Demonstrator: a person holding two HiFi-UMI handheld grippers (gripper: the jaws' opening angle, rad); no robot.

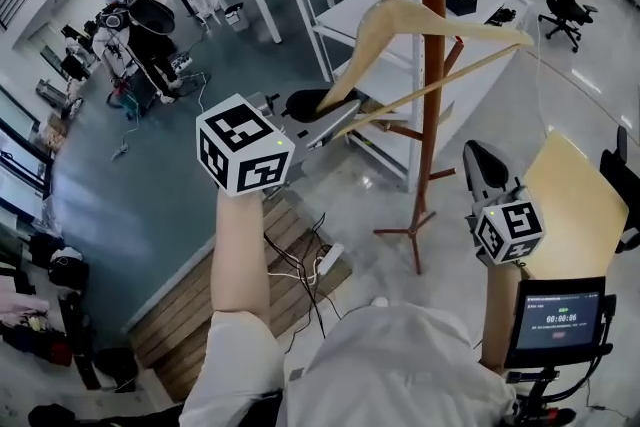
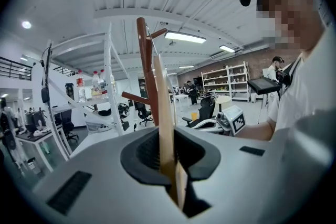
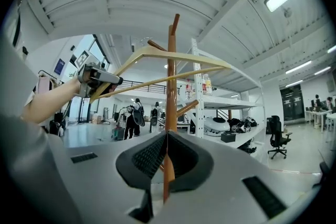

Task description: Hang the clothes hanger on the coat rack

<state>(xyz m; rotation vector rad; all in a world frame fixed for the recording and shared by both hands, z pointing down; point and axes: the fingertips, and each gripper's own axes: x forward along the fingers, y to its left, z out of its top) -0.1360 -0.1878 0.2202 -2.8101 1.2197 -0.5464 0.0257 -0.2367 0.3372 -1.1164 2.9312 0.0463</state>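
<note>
Two grippers are raised near the coat rack (image 1: pixel 432 115). The left gripper (image 1: pixel 335 115) is clamped on one end of the wooden clothes hanger (image 1: pixel 440 23), holding it high across the pole. Its hook seems to be just beside an upper peg, but contact is unclear. The right gripper (image 1: pixel 480 155) sits lower, its jaws together on nothing.

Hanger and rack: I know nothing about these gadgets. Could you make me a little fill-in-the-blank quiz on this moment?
1. The hanger clamped in the left gripper is made of ___.
2. The right gripper is shut and holds ___.
3. The rack stands on the ___.

Missing words: wood; nothing; floor.
</note>
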